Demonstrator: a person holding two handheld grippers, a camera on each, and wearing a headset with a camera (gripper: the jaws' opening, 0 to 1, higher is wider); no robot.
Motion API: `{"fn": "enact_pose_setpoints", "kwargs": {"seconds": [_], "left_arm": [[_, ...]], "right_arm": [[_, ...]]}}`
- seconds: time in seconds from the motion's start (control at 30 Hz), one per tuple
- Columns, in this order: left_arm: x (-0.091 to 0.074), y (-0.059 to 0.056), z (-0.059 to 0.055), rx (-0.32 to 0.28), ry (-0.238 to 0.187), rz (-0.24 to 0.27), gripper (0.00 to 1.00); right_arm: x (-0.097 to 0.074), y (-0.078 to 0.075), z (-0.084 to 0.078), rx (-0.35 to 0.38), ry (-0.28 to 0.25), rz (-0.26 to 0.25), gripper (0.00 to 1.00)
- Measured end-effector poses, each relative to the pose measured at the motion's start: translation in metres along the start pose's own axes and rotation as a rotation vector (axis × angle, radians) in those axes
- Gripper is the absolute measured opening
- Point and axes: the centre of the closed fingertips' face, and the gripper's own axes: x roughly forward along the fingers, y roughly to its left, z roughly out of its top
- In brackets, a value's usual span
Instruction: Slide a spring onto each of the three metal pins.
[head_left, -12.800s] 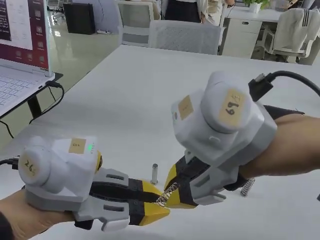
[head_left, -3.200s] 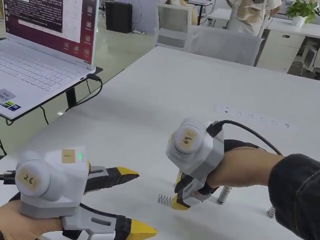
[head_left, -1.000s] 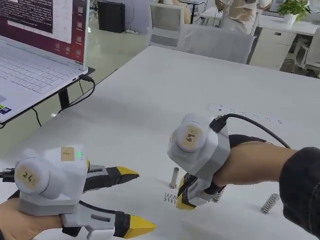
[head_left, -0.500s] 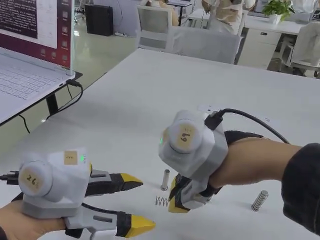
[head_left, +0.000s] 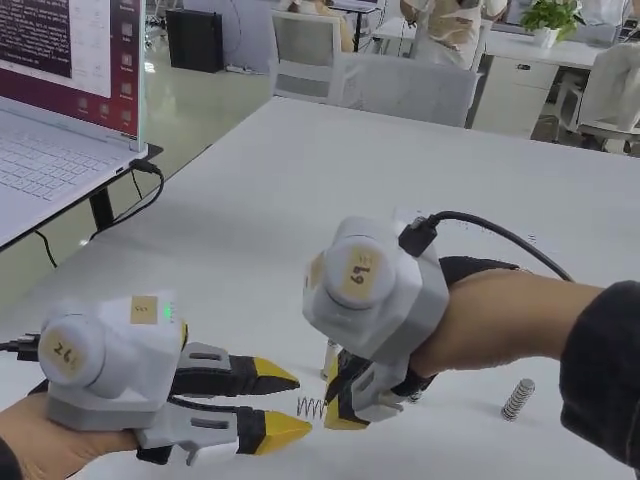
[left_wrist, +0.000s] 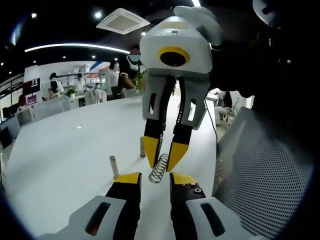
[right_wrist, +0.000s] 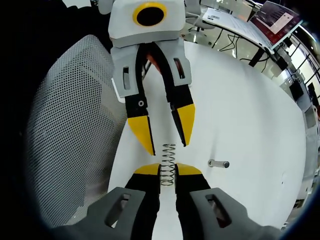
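While the right gripper (right_wrist: 168, 172) angles down toward the white table (head_left: 300, 180), its jaws are clamped on one end of a small wire spring (right_wrist: 168, 155). The free coils of that spring stick out past the yellow tips toward the other gripper.

Left gripper (head_left: 290, 402): jaws apart, nothing held. Its tips face the right gripper's tips head-on, one on either side of the spring's free end. Contact between tips and spring cannot be told.

Bare metal pin (left_wrist: 114, 166): upright on the table, just beside the two sets of tips. In the head view it is partly hidden behind the right gripper.

Second spring (head_left: 517, 398): stands slightly tilted on the table, well apart from the held one, near the person's right forearm. Whether a pin is inside it cannot be told.

Held spring sits low over the table; whether it touches the surface is unclear. An open laptop (head_left: 50, 130) sits on a stand off the table's left edge.
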Motion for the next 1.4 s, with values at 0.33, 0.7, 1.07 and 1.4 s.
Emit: {"fn": "enact_pose_setpoints", "kwargs": {"seconds": [0.33, 0.7, 1.07, 1.4], "left_arm": [[-0.002, 0.001, -0.003, 0.0, -0.001, -0.016, 0.06], [0.0, -0.003, -0.002, -0.001, 0.0, -0.029, 0.05], [0.0, -0.007, -0.001, -0.017, -0.006, -0.051, 0.02], [-0.002, -0.01, 0.0, -0.039, -0.008, -0.077, 0.02]], "right_arm": [[-0.002, 0.002, 0.005, -0.025, -0.006, -0.001, 0.08], [-0.003, 0.004, 0.006, -0.043, -0.008, 0.0, 0.08], [-0.003, 0.005, 0.005, -0.051, -0.01, 0.007, 0.09], [-0.001, 0.008, 0.005, -0.059, -0.012, 0.026, 0.09]]}}
